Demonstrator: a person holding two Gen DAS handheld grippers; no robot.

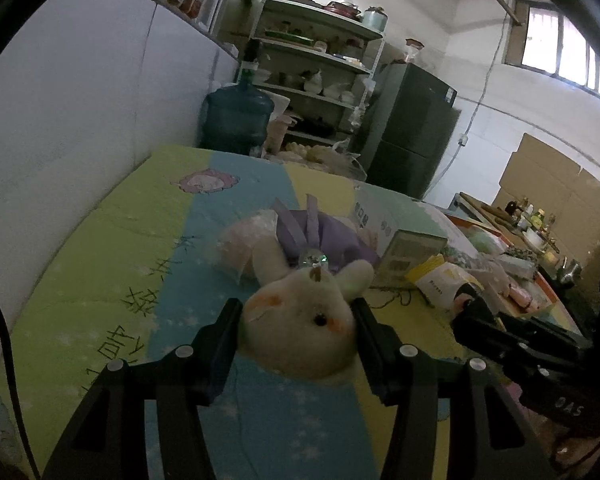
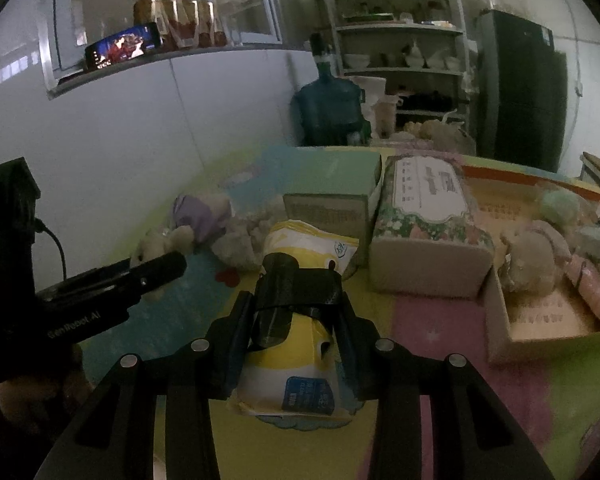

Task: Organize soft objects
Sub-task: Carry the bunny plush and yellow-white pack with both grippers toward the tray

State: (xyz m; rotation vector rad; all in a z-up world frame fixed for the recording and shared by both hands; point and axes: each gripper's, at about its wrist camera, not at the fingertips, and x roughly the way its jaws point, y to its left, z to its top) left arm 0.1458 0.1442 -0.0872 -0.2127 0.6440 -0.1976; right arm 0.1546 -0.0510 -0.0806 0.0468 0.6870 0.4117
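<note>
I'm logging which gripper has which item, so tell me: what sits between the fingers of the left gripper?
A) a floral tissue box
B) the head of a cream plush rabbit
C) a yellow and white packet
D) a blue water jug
B: in the left wrist view the left gripper has its fingers pressed on either side of the plush rabbit at the head, while the yellow and white packet sits in the right gripper.

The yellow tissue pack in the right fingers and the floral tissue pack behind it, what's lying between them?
Nothing: bare mat separates the yellow tissue pack from the floral tissue pack, seen in the right wrist view.
</note>
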